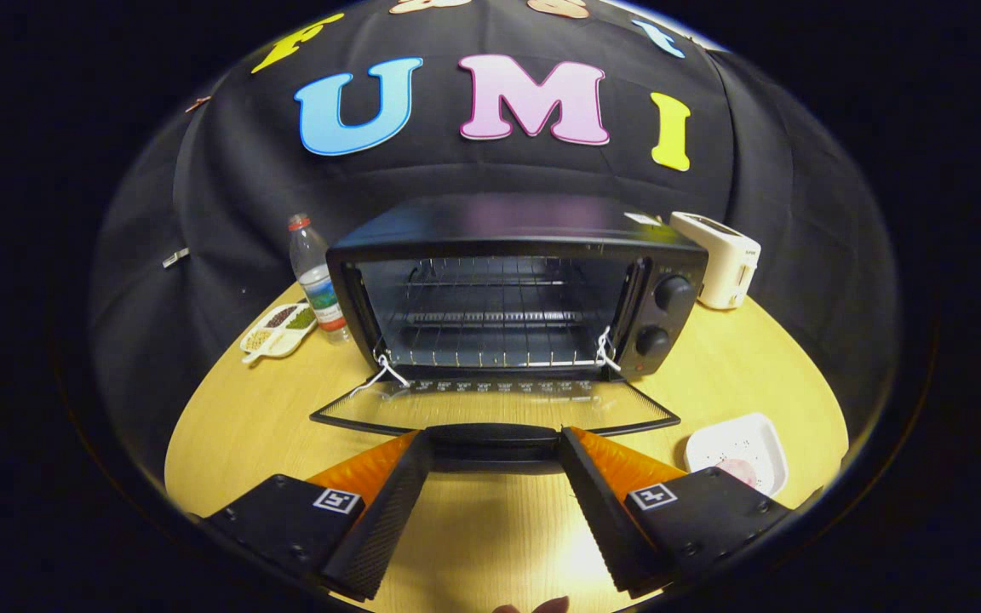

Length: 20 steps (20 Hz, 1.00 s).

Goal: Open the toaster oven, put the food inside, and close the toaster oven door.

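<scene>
toaster oven (516,281) door (495,407) down, step 1 done | gripper (495,447) spread wide at door handle (495,443), holding nothing | food (742,470) on tray (733,447) lower right, loading and closing left

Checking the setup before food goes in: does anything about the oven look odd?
Yes: white string is tied at both front corners of the toaster oven, by the hinges of its open door. The open tool straddles the door handle.
</scene>
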Tool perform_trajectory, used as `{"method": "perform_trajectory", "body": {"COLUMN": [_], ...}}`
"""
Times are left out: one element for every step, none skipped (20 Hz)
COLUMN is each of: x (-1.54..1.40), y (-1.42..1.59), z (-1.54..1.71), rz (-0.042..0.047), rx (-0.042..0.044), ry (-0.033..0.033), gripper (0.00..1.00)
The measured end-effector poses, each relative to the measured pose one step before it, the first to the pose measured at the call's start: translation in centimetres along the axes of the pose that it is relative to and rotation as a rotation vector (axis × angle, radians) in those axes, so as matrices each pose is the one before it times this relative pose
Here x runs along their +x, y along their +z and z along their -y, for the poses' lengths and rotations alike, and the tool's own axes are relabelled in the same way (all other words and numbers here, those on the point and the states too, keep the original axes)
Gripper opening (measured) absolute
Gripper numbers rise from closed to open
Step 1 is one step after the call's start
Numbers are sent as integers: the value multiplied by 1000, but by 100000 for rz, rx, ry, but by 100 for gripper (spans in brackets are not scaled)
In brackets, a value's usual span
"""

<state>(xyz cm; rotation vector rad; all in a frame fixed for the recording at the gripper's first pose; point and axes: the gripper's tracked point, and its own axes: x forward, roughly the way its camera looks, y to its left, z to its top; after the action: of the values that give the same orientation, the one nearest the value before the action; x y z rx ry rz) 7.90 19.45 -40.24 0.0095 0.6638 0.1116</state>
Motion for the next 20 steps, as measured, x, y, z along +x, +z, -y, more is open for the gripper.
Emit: {"method": "perform_trajectory", "body": {"x": [-87,-84,-62,-150,-306,-458,-998,-1166,-1195,-1326,-1340,-1419,-1210,-1156,-1087,-1170,-960,-741,-403,85], "y": [-1027,-774,-361,-167,44,-26,-291,399,789,831,633,361,44,-38,-242,-222,-530,-481,-345,-397], "z": [87,63,-63,34,170,14,-436,-291,-5,220,747,1235,1706,1608,1774,1801,2030,1927,2007,1758], "rz": [-2463,-2243,-1264,-600,-273,-1007,-2699,-1076,-513,-613,-1057,-1678,-2727,-2878,-2861,-3538,-4824,-5037,-4242,-5266], "rx": [456,358,553,50,-166,547,1734,1632,1754,201,-1932,-3207,-3369,-2544,-941,-30,553,1494,2112,1777], "ry": [53,118,845,400,405,969,2871,3182,3772,3281,2289,970,309,1326,509,274,-263,-315,-182,669], "gripper": [98,98,98,98,98,98,98,98,98,98,98,98,98,98,98,98,99,99,99,99]}}
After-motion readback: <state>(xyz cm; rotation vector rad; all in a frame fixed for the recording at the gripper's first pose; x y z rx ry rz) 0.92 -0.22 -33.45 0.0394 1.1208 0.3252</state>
